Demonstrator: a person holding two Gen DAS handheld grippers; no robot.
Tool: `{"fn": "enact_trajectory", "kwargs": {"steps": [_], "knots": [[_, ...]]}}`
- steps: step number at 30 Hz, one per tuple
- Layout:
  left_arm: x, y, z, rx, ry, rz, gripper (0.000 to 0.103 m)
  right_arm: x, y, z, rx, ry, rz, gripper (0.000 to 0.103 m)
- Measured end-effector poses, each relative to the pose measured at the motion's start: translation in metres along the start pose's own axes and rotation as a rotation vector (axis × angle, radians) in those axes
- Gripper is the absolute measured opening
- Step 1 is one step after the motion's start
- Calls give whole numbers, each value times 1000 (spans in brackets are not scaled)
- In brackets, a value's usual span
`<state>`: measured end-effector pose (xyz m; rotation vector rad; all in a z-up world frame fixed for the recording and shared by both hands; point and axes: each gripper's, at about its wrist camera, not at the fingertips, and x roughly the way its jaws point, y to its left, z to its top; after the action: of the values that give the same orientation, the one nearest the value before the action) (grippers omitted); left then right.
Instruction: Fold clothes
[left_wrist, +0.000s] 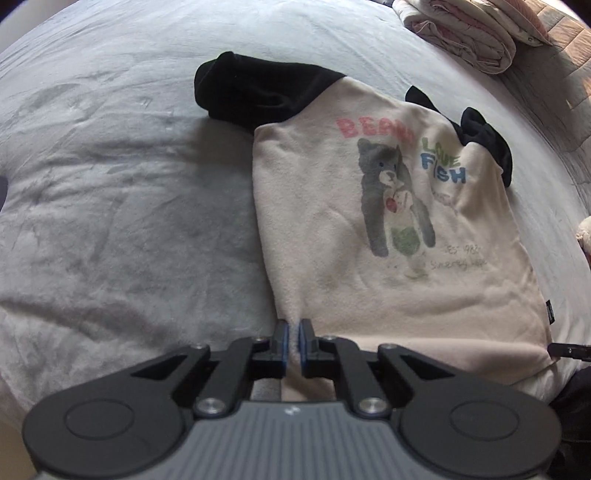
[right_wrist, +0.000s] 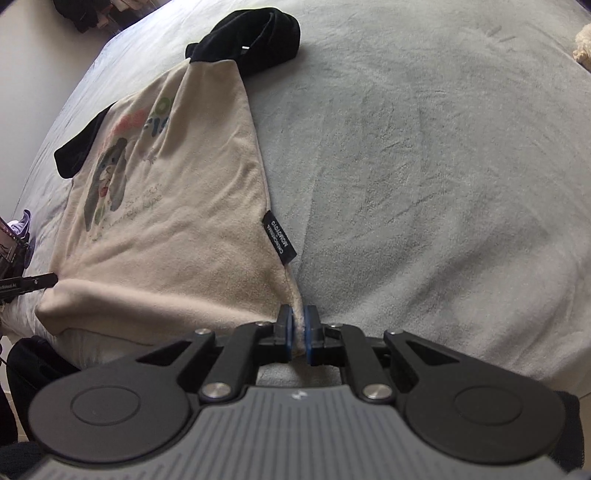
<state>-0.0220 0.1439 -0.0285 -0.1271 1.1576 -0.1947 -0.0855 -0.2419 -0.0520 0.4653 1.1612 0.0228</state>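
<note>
The left gripper (left_wrist: 294, 334) is pinched tight on the bottom hem of a cream sweatshirt (left_wrist: 388, 229), at the hem's left corner. A little fold of cream cloth sits squeezed between its blue pads (left_wrist: 283, 339). The right gripper (right_wrist: 300, 332) is pinched tight on the other bottom corner of the same sweatshirt (right_wrist: 177, 206), with cloth bunched between its pads (right_wrist: 290, 334) too. Just past that corner, a small black tag (right_wrist: 279, 239) with white letters sticks out from the sweatshirt's side seam.

The sweatshirt lies flat, front side up, on a soft grey blanket (left_wrist: 110, 184) that covers a bed. In the middle of the sweatshirt is a picture of a grey bear (left_wrist: 391, 192). Above the bear are bright words (left_wrist: 402, 147) in pink, green and blue.

At the far end of the sweatshirt, a black sleeve (left_wrist: 251, 92) lies folded over by the shoulder. The other black sleeve (left_wrist: 487, 144) is bunched at the other shoulder.

Far beyond the sweatshirt, a folded pink quilt (left_wrist: 465, 33) sits at the edge of the bed.
</note>
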Motion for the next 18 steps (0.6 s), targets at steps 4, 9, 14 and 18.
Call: {"fn": "enact_trajectory", "kwargs": {"steps": [4, 9, 14, 18], "knots": [[8, 6, -1, -19, 13, -17, 14, 2, 5, 0, -29, 6, -20, 10], [0, 9, 8, -13, -3, -42, 33, -3, 14, 6, -87, -7, -29, 25], [-10, 14, 28, -23, -42, -50, 42, -10, 21, 24, -111, -43, -19, 50], [-11, 11, 49, -11, -74, -42, 45, -12, 31, 47, -127, -74, 0, 50]]}}
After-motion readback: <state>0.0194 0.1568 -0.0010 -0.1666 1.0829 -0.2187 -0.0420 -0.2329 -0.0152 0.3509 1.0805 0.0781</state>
